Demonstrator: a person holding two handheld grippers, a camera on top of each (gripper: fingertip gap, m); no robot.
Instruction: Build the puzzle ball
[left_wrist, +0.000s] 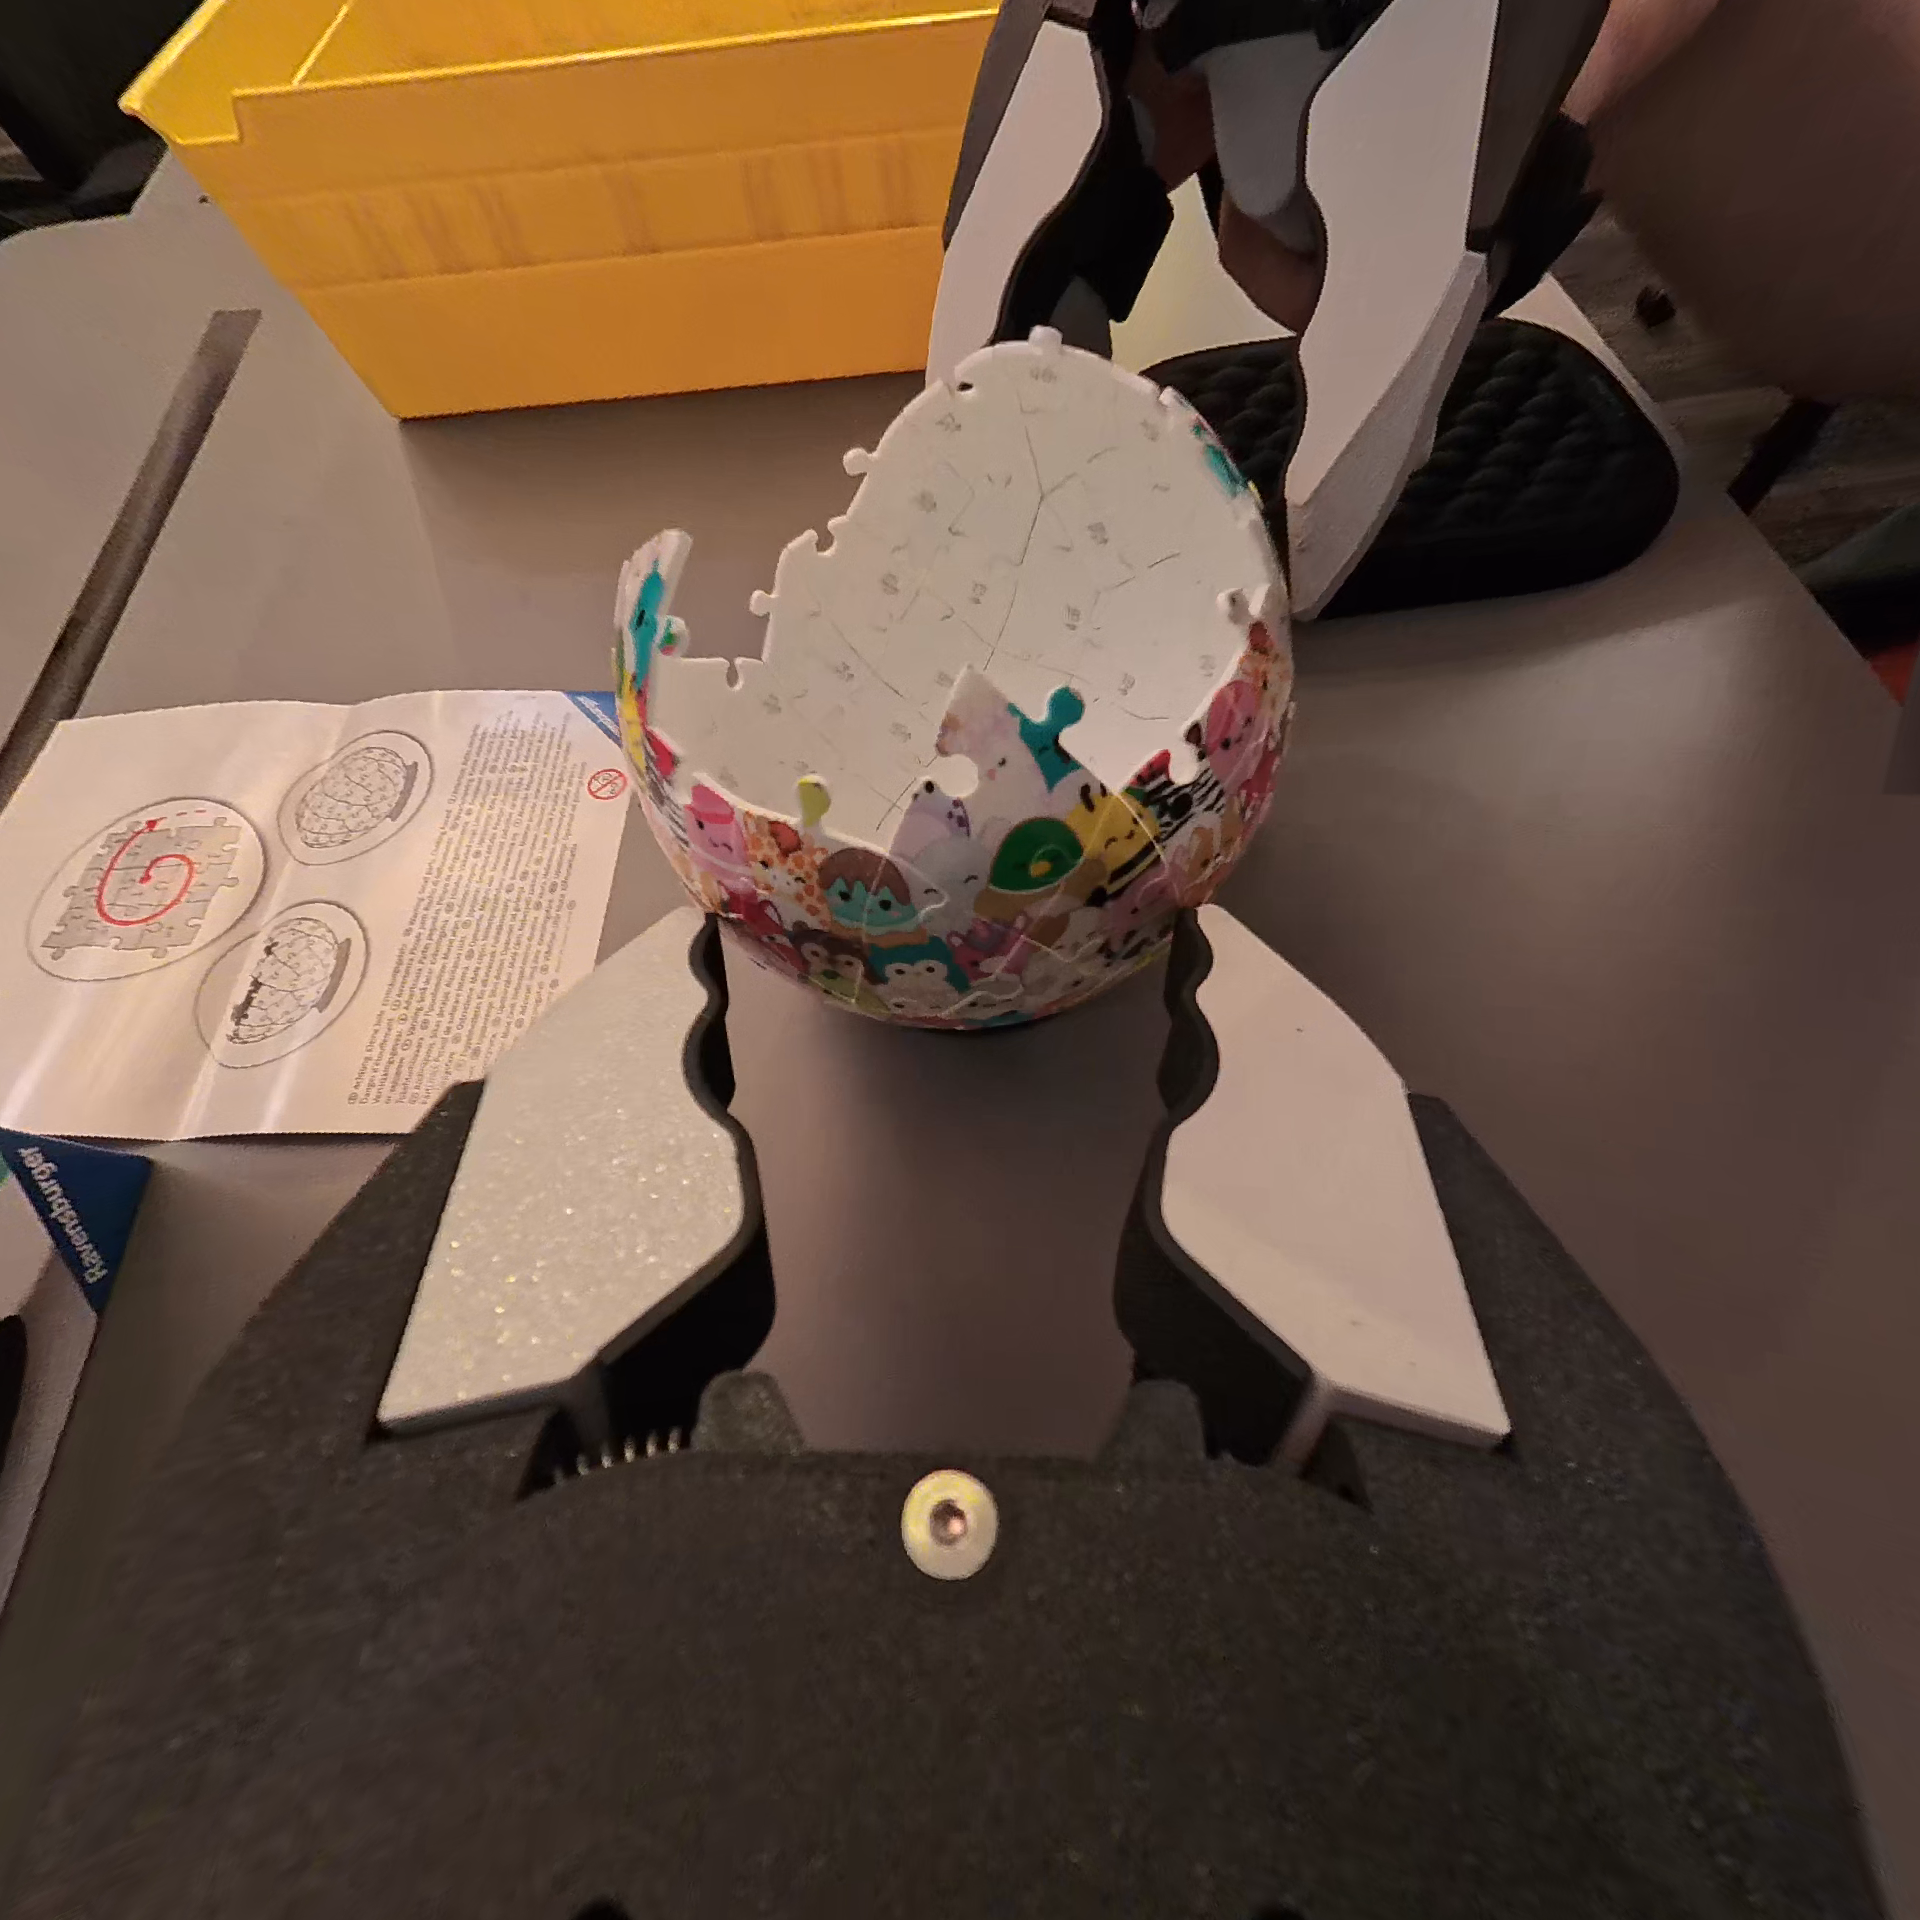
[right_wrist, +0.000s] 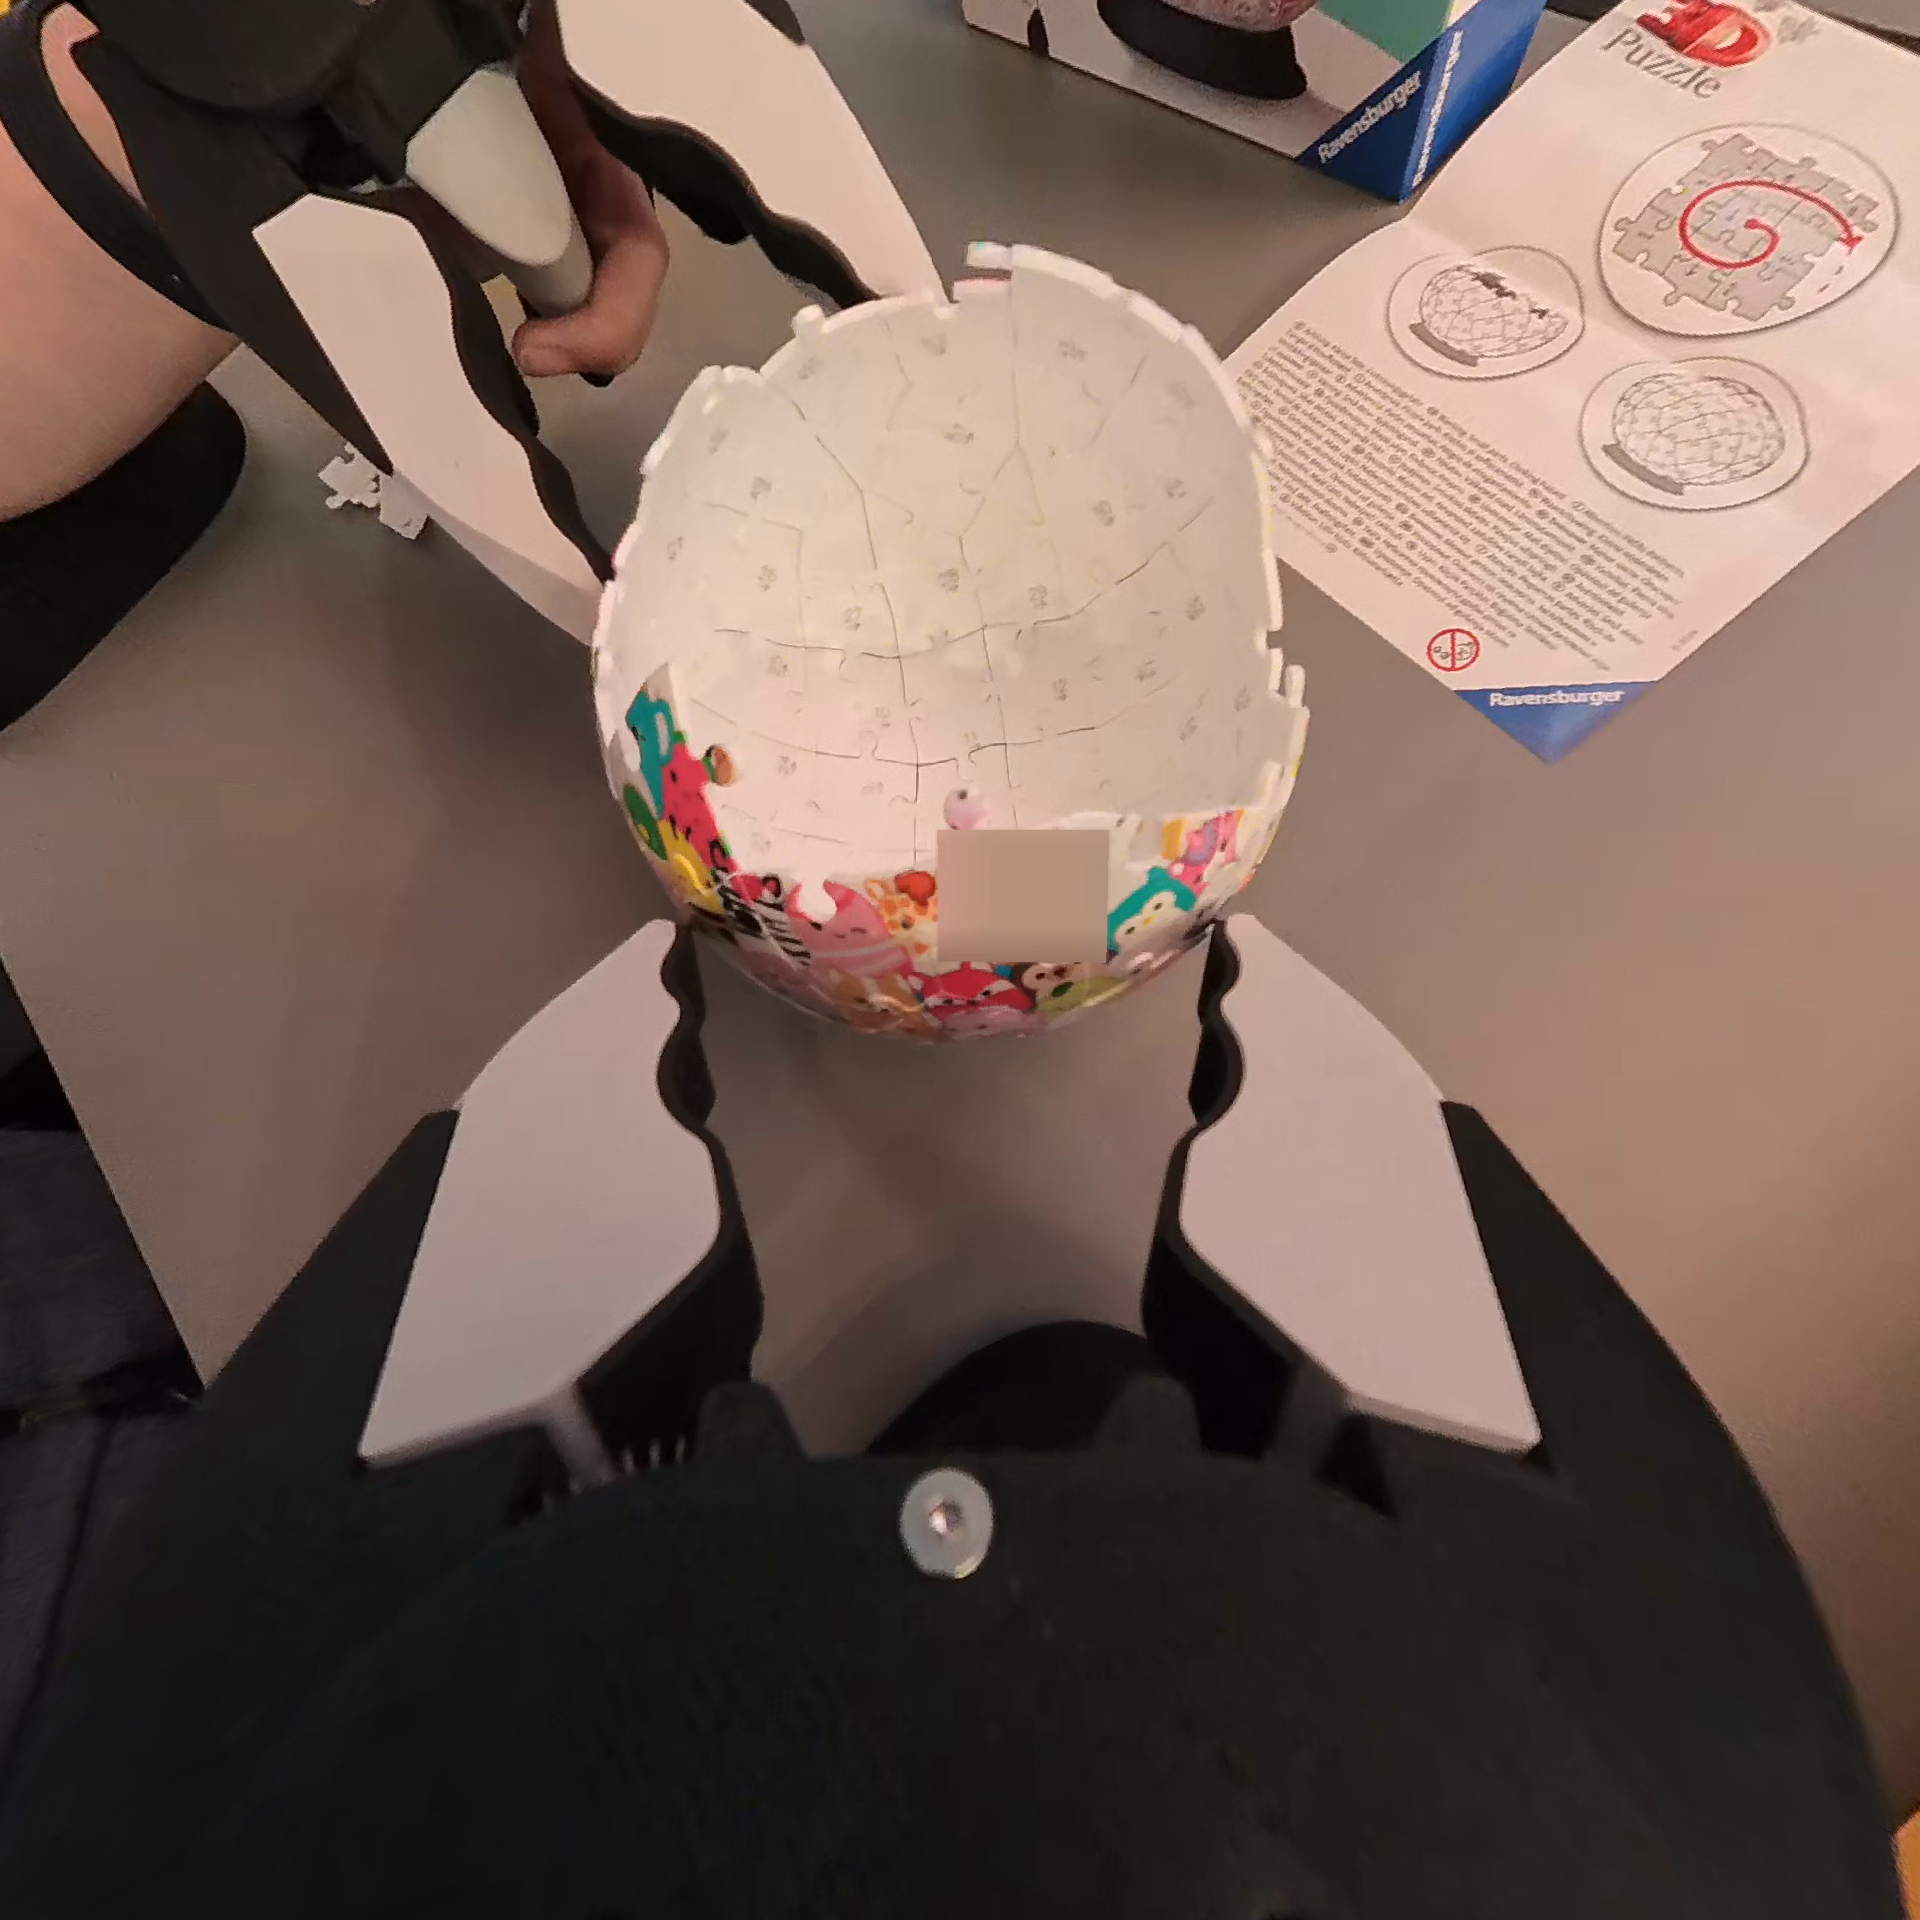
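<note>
The half-built puzzle ball stands on the grey table, an open shell with a white inside and colourful cartoon animals outside. My left gripper is open, its tips either side of the ball's lower near part. The right gripper's fingers straddle the ball's far rim. In the right wrist view my right gripper is open, its tips flanking the lower ball. The left gripper's fingers sit at its far left. I cannot tell whether any tip touches it.
A yellow bin stands behind the ball. A folded instruction sheet lies beside it, with a blue puzzle box past it. Loose white pieces lie by the left gripper. A black mesh seat is off the table's edge.
</note>
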